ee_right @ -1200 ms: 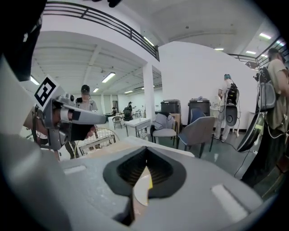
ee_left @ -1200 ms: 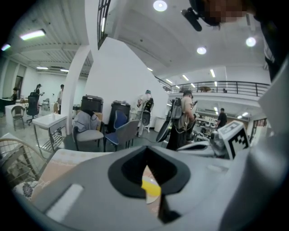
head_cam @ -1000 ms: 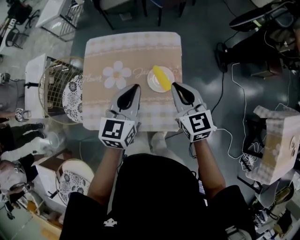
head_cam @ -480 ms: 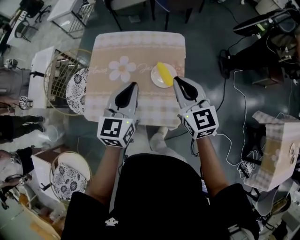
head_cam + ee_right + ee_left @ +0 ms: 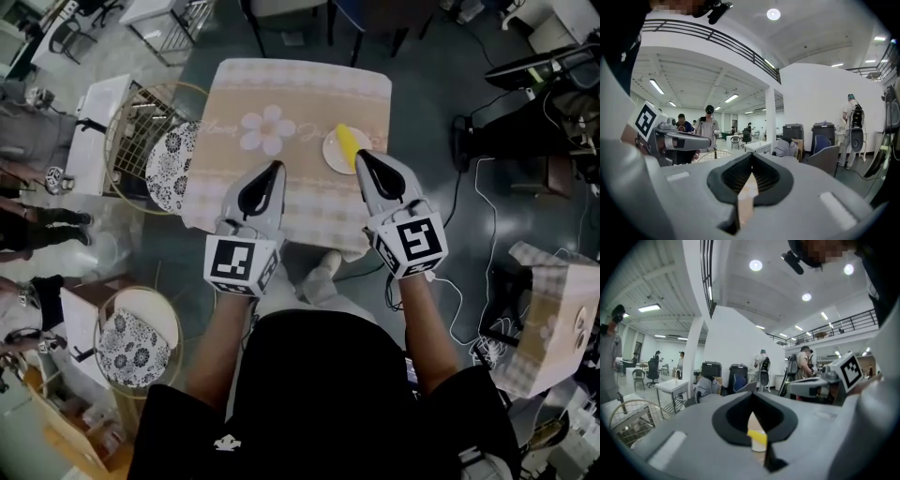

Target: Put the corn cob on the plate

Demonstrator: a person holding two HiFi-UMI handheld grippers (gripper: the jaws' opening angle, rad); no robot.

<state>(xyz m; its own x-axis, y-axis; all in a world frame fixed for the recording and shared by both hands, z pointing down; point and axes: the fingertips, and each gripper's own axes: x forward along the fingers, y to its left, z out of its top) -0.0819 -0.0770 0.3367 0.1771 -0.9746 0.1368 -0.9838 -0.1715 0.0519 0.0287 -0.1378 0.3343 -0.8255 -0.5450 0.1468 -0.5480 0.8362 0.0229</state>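
In the head view a square desk [image 5: 234, 202] wears a beige checked tablecloth [image 5: 300, 94] printed with a white daisy. The corn cob [image 5: 346, 142], a smooth yellow cylinder, lies on the small round white plate [image 5: 331, 153] close to the desk's right edge, about midway along it. The left claw [image 5: 274, 167], a grey tapered shell with a black teardrop hollow, is over the desk's middle, clenched on nothing. The right claw [image 5: 360, 157], of the same shape, is likewise clenched and empty, and its tip overlaps the plate's near rim. A round wire-framed chair [image 5: 169, 173] with a floral cushion stands off the desk's left edge. In the left gripper view the left claw [image 5: 751, 397] has its ribbed black pads meeting at the tip; a thin wedge below shows the corn cob [image 5: 756, 437] on the plate [image 5: 758, 446]. In the right gripper view the right claw [image 5: 751, 158] is pressed together with only beige tablecloth [image 5: 746, 197] in its slit.
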